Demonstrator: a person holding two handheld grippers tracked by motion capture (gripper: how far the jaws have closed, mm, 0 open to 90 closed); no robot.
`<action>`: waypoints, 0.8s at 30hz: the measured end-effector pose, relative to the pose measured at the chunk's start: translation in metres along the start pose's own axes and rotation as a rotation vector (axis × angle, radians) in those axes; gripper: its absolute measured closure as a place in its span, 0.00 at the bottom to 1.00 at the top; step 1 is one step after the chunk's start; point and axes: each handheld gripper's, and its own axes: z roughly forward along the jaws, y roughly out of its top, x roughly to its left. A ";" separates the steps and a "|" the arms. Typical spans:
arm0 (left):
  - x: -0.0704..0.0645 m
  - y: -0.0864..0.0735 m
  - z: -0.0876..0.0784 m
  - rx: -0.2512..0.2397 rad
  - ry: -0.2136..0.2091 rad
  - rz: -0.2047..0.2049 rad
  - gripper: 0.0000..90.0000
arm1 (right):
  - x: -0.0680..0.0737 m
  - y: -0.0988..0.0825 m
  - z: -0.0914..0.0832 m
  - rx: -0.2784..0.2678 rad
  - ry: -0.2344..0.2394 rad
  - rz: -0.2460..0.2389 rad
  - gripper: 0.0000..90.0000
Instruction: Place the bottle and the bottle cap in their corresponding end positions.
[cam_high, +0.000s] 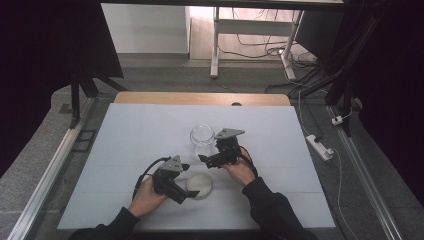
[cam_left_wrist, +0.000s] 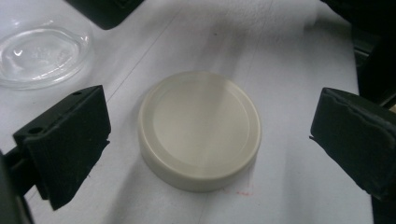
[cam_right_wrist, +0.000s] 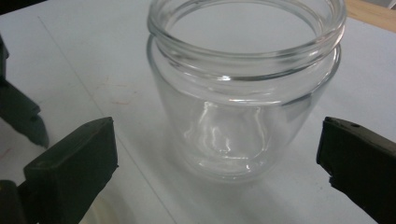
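Observation:
An empty clear glass jar (cam_high: 202, 135) stands upright and open on the white mat, near the table's middle. Its cream round lid (cam_high: 200, 184) lies flat on the mat in front of it. My left gripper (cam_high: 189, 191) sits at the lid's left side. In the left gripper view it (cam_left_wrist: 210, 140) is open, with the lid (cam_left_wrist: 201, 128) between the two jaws and untouched, and the jar (cam_left_wrist: 39, 56) at upper left. My right gripper (cam_high: 207, 159) is just in front of the jar. In the right gripper view it (cam_right_wrist: 219, 154) stands open, a jaw on each side of the jar (cam_right_wrist: 243, 93), not touching.
The white mat (cam_high: 130, 145) covers most of the table, with a wooden edge (cam_high: 200, 97) at the back. A power strip (cam_high: 320, 146) and cables lie on the floor to the right. White desk legs (cam_high: 215, 45) stand beyond the table.

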 end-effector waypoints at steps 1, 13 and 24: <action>0.000 0.000 -0.002 -0.002 0.000 -0.003 0.00 | 0.002 -0.001 -0.003 -0.002 0.005 -0.002 0.00; 0.000 -0.004 -0.024 -0.027 0.017 -0.049 0.00 | 0.017 -0.005 -0.028 -0.029 0.024 -0.010 0.00; -0.003 -0.014 -0.047 -0.035 0.052 -0.063 0.00 | 0.025 -0.015 -0.052 -0.031 0.044 -0.015 0.00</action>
